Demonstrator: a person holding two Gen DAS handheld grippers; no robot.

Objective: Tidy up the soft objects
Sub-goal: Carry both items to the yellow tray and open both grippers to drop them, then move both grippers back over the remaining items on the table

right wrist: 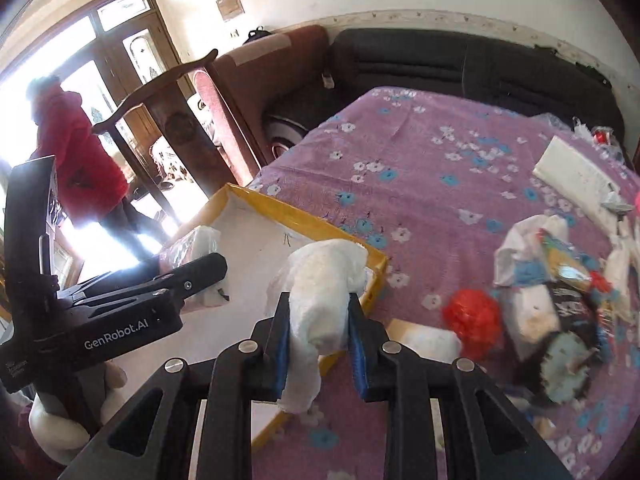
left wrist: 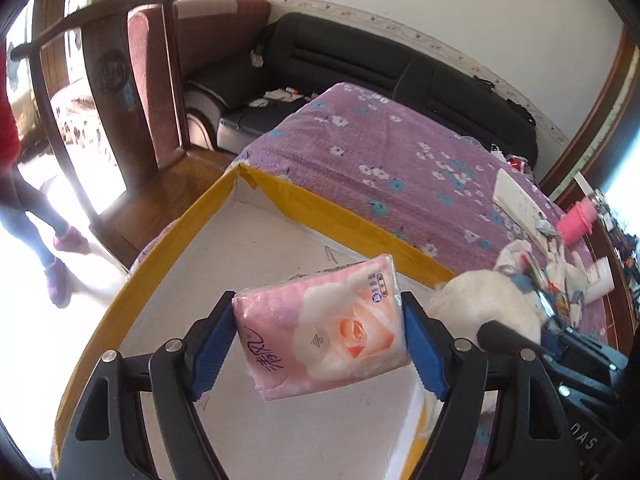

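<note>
- The heap of items [right wrist: 560, 300] near the right edge of the bed [right wrist: 420, 168] is blurred in the right wrist view; single pieces in it cannot be told apart, except a red crumpled ball [right wrist: 474, 314] at its near side.
- The near end of the yellow-rimmed box [left wrist: 348, 224] is cut off by the lower frame edge and by the gripper bodies in both views.
- A person in a red top [right wrist: 80, 152] stands by the bright doorway; glare hides the floor around the feet.
- Left gripper [left wrist: 320, 332]: the fingers [left wrist: 214, 344] stand wide apart and clamp a pink tissue pack [left wrist: 324, 328] with a rose print, one blue pad on each short end. The pack is tilted and hangs above the white inside of the box, clear of its floor.
- Right gripper [right wrist: 316, 334]: the fingers [right wrist: 280, 344] are closed almost fully on a white rolled cloth [right wrist: 324, 284]. The cloth is pinched at its middle; its upper part bulges beyond the fingertips and its lower end hangs below them.
- The cloth hangs over the box wall nearest the middle of the bed, at its corner.
- The left gripper's body appears at the left of the right wrist view, over the box.
</note>
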